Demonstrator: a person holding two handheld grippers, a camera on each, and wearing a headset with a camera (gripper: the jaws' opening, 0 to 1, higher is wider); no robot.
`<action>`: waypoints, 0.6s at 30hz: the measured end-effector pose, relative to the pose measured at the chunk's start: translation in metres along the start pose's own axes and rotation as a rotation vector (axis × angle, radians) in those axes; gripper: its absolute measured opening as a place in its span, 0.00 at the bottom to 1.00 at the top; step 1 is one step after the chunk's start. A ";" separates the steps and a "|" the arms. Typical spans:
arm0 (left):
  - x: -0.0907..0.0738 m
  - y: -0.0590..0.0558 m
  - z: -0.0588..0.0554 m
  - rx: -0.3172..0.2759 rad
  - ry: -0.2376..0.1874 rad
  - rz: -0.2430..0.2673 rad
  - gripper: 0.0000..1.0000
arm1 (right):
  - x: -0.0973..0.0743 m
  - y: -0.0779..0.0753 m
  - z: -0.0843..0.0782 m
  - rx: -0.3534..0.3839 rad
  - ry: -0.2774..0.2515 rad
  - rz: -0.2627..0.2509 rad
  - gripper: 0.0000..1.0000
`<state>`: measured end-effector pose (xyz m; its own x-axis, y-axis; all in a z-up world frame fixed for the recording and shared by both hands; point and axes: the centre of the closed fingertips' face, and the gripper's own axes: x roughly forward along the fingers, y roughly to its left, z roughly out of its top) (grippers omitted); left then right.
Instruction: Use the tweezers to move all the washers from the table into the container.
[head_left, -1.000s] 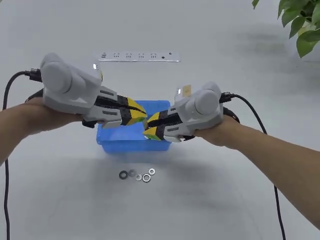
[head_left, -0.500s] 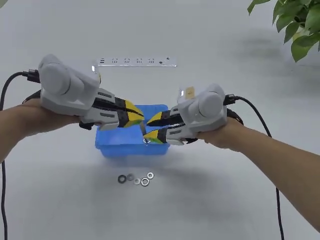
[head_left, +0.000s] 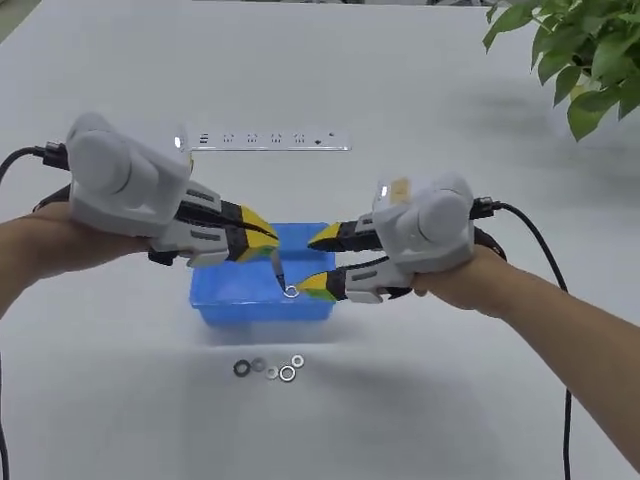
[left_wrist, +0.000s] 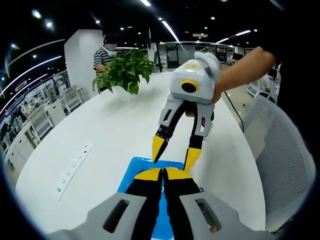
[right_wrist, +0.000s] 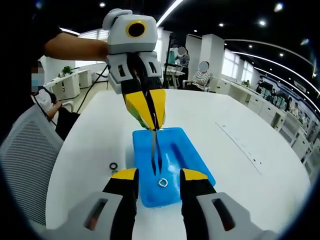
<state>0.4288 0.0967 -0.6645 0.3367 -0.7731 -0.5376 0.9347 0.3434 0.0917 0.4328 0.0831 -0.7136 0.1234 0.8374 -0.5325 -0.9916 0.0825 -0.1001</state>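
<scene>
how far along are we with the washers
Nothing looks finished yet. The left gripper, shut on the tweezers, has one washer at their tip over the blue container; whether it is released I cannot tell. About five washers lie on the table, left to move. The right gripper is open.

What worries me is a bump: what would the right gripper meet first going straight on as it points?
Probably the tweezers, washer at their tip, hanging just ahead between the open jaws of the right gripper; behind them, the left gripper that holds them. Depth is unclear.

Left tool (left_wrist: 163, 173), jaws together, faces the spread right tool (left_wrist: 174, 157) over blue container (left_wrist: 129, 177).
</scene>
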 end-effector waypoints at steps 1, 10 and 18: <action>-0.001 0.000 0.001 0.002 0.000 0.002 0.05 | -0.001 0.000 0.000 0.001 0.001 -0.002 0.36; -0.012 -0.004 0.006 0.010 0.005 0.014 0.05 | -0.017 0.007 -0.003 0.021 0.026 -0.033 0.47; -0.020 -0.008 0.010 0.014 0.013 0.021 0.05 | -0.028 0.013 -0.007 0.054 0.030 -0.059 0.54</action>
<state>0.4153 0.1041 -0.6462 0.3553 -0.7589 -0.5458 0.9288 0.3524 0.1147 0.4166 0.0570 -0.7061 0.1820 0.8140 -0.5516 -0.9832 0.1606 -0.0874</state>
